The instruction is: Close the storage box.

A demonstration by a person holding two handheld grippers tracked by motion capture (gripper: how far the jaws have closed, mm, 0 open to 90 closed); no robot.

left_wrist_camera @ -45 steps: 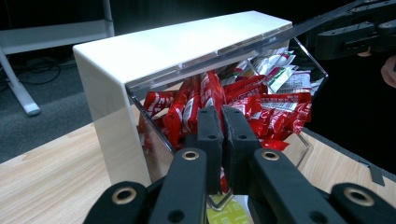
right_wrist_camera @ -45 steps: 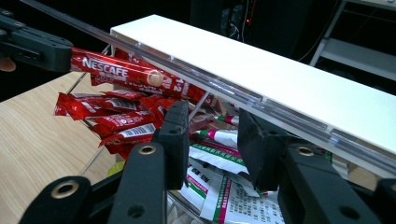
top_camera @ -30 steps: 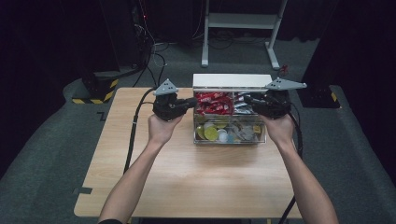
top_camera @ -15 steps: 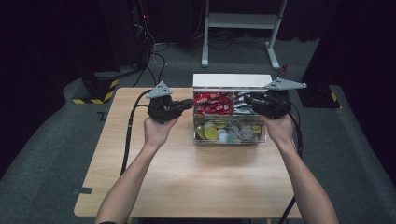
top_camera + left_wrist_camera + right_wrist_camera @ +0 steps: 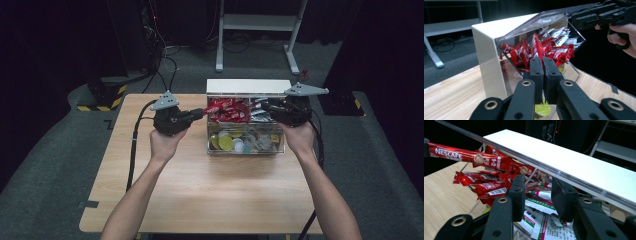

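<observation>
A clear acrylic box with a white top stands at the far middle of the wooden table. Its upper bin holds red Nescafe sticks and white-green sachets. My left gripper is just left of the box, shut on one red stick drawn partly out of the pile. My right gripper is at the box's right end, open, under the raised clear lid, which slopes over its jaws.
Yellow-green round capsules fill the box's lower front bin. On the floor behind the table stand a white metal frame and a yellow-black striped base. Bare tabletop lies on the near side of the box.
My left gripper has drawn back to the left, away from the box, with the red stick in its jaws. The right gripper has stayed under the lid.
</observation>
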